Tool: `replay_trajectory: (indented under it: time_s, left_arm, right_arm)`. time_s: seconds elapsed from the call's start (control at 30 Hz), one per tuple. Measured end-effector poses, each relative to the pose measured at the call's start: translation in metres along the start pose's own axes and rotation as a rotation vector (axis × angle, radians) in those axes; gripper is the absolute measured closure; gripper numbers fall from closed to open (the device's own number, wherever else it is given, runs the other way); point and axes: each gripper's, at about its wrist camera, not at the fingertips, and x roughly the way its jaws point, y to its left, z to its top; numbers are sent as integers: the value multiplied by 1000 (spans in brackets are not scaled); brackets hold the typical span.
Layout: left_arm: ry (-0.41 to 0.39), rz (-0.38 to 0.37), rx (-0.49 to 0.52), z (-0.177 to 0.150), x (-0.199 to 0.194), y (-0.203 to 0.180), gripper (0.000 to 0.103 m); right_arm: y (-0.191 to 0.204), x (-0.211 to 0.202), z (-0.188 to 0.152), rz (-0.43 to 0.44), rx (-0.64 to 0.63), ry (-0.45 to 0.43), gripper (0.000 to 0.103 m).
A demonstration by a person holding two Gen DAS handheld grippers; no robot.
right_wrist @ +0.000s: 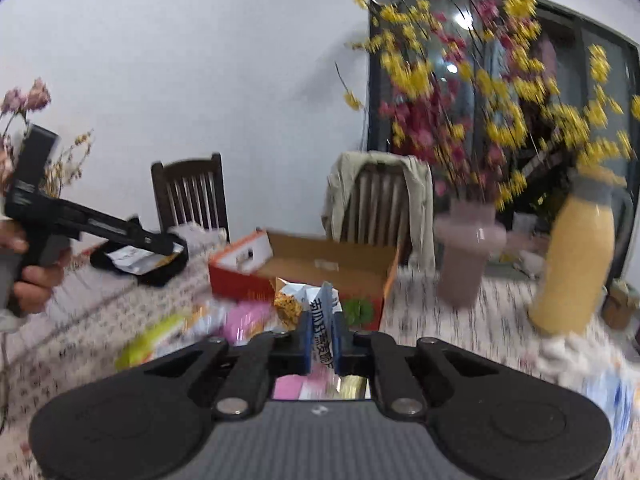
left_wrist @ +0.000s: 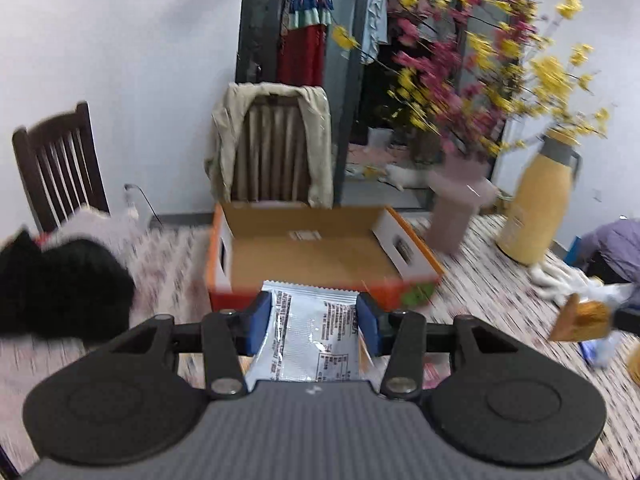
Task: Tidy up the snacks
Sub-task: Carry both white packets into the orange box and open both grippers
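Snacks are mid-carry, the left gripper (left_wrist: 315, 322) pinching a silver packet (left_wrist: 310, 340) and the right gripper (right_wrist: 322, 340) pinching a printed packet (right_wrist: 320, 320), so next comes lowering both into the open box (left_wrist: 320, 256) ahead.

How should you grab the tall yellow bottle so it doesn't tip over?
Probably grip the yellow bottle around its narrow grey neck, or by the side handle, coming in level from the front. It stands upright beside the pink vase, so a sideways approach might bump the vase.
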Motion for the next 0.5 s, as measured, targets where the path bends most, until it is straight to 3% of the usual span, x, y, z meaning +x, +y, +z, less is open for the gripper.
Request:
replay_trajectory:
  time_s: [0.1, 0.27, 0.5]
  left_arm:
    - [1, 30, -13, 41, 41, 11, 56]
    - [-5, 110, -19, 89, 135, 30, 56]
    - [140, 146, -133, 112, 281, 66, 56]
  right_arm:
    - [-9, 39, 38, 0, -28, -9, 94]
    - [-26, 155, 78, -13, -16, 64, 94]
    - [-58, 347, 94, -113, 2, 256, 94]
